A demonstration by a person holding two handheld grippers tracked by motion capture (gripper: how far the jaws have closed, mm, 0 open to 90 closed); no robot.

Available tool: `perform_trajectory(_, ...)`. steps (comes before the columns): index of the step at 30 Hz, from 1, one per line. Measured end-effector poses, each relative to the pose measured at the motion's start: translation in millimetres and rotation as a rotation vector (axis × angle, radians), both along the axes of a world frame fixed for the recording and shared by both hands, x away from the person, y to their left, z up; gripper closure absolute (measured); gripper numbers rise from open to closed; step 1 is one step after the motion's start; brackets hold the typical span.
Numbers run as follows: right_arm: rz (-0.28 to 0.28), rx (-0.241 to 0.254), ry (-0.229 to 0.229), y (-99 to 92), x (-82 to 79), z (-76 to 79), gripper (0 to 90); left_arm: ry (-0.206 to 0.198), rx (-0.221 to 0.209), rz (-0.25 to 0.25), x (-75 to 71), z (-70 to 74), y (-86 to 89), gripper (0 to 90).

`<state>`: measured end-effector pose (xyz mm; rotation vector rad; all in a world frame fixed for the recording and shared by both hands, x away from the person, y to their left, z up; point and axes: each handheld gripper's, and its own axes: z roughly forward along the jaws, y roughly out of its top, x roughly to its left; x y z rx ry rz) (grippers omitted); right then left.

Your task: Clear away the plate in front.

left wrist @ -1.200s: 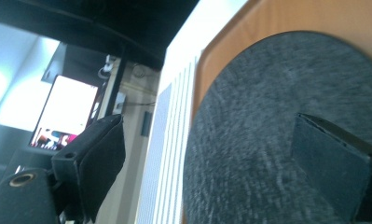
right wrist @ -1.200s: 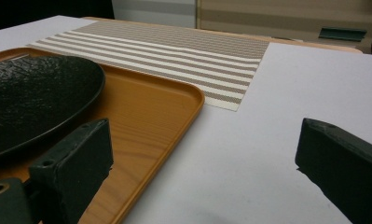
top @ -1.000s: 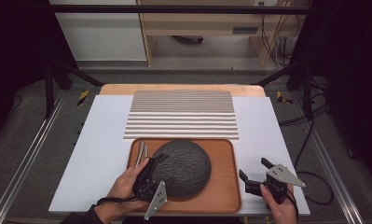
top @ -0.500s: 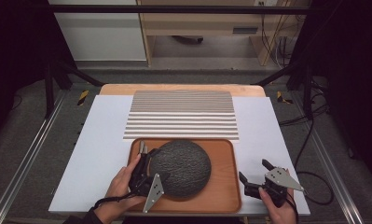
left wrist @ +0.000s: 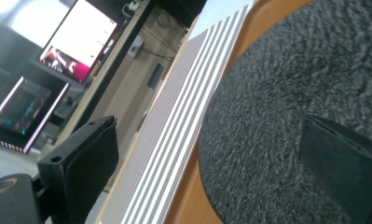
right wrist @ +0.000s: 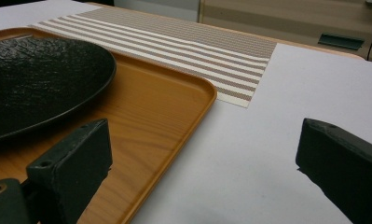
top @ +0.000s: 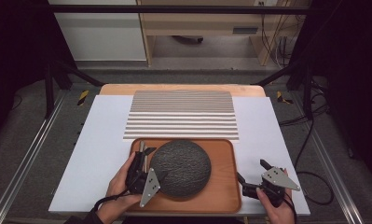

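Note:
A dark, rough-textured round plate (top: 180, 168) (left wrist: 277, 116) (right wrist: 34, 79) lies on an orange wooden tray (top: 223, 186) (right wrist: 151, 107) near the table's front edge. My left gripper (top: 155, 163) (left wrist: 200, 130) is open at the plate's left rim, with one jaw over the plate and the other outside it, nothing held. My right gripper (top: 253, 171) (right wrist: 202, 135) is open at the tray's right edge, one jaw over the tray and the other over the white table cover. Two thin grey sticks (top: 141, 146) lie in the tray's far left corner.
A brown-and-white striped placemat (top: 181, 114) (left wrist: 183, 116) (right wrist: 174, 42) lies just beyond the tray. White table cover (top: 95, 154) (right wrist: 277, 116) spreads to both sides. Dark frame posts and cables stand around the table; monitors glow in the background of the left gripper view.
My left gripper has moved forward along the tray's left side to the plate's rim. The right gripper has barely shifted. Plate and tray stay put.

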<state>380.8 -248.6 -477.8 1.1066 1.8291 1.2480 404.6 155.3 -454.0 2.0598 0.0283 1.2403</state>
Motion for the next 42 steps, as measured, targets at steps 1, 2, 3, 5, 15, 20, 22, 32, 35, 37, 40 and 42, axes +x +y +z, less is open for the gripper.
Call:
perform_trajectory(1, 0.000, 0.000, 0.000, 0.0, 0.0, 0.0, 3.6, 0.007, -0.013, 0.003, 0.8, 1.0, 1.4, 4.9)
perform_trajectory(2, -0.002, 0.001, 0.002, -0.6, -0.1, -0.3, 3.6, 0.012, -0.025, 0.010, 1.5, 1.8, 2.9, 4.9)
perform_trajectory(3, -0.003, 0.001, 0.002, -0.8, -0.1, -0.4, 3.6, 0.012, -0.029, 0.020, 2.3, 2.4, 4.3, 4.9)
perform_trajectory(5, -0.002, 0.002, 0.002, -0.9, -0.1, -0.3, 3.6, 0.019, -0.044, 0.033, 4.2, 2.7, 7.4, 4.9)
perform_trajectory(15, -0.004, 0.000, 0.004, 0.0, 0.2, -0.7, 3.6, 0.049, -0.084, 0.071, 7.3, 4.9, 21.0, 5.1)
perform_trajectory(20, -0.003, -0.002, 0.006, 0.0, 0.3, -1.0, 3.6, 0.065, -0.121, 0.091, 8.9, 6.5, 27.7, 4.3)
perform_trajectory(22, -0.003, 0.000, 0.005, 0.0, 0.2, -0.9, 3.6, 0.067, -0.131, 0.100, 8.7, 7.2, 30.1, 3.8)
perform_trajectory(32, -0.002, -0.003, 0.004, 0.3, 0.1, -0.8, 3.6, 0.048, -0.148, 0.143, 6.0, 13.1, 47.4, 3.8)
perform_trajectory(35, -0.003, -0.003, 0.004, 0.2, 0.3, -0.9, 3.6, 0.057, -0.183, 0.167, 7.0, 15.6, 55.8, 3.4)
perform_trajectory(37, -0.001, -0.004, 0.004, 0.4, 0.5, -0.9, 3.6, 0.060, -0.196, 0.184, 7.4, 16.2, 61.0, 3.3)
perform_trajectory(40, -0.002, -0.004, 0.003, 0.6, 0.1, -0.6, 3.6, 0.061, -0.213, 0.203, 7.2, 17.2, 68.2, 3.2)
perform_trajectory(42, -0.002, -0.003, 0.001, 0.3, 0.0, -0.4, 3.6, 0.063, -0.223, 0.212, 7.0, 17.8, 72.0, 3.3)
